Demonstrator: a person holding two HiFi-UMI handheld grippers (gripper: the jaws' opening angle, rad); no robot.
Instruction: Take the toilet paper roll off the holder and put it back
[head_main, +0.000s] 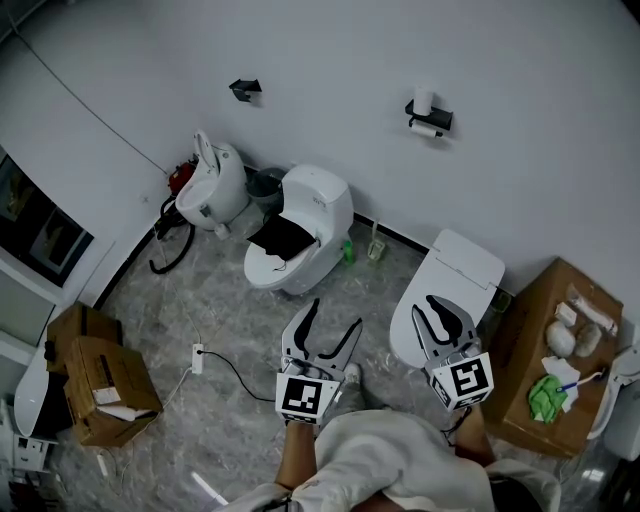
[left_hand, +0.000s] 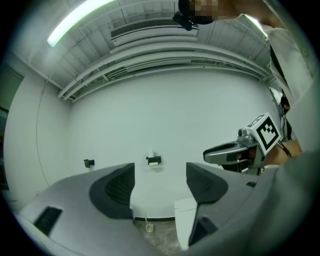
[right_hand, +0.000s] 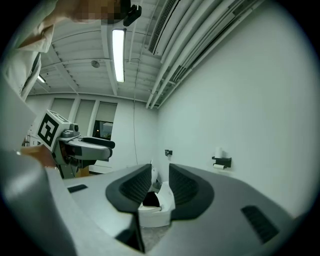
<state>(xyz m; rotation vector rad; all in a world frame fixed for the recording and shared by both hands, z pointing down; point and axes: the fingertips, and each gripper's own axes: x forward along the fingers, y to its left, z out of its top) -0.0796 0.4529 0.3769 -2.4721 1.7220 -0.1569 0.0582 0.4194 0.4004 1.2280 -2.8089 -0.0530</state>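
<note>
I am holding my left gripper (head_main: 337, 313) wide open and my right gripper (head_main: 446, 312) barely parted, both empty, with the toilet paper roll (head_main: 425, 130) hanging crosswise on its holder (head_main: 431, 117) far ahead, nearer the right gripper.

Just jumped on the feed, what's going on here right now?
Nothing is being handled. The left gripper is empty with its fingers wide apart. The right gripper has a narrower gap, also with nothing in it. The toilet paper roll hangs on its black holder on the far wall, well away from both grippers, so taking it off has not started.
</note>
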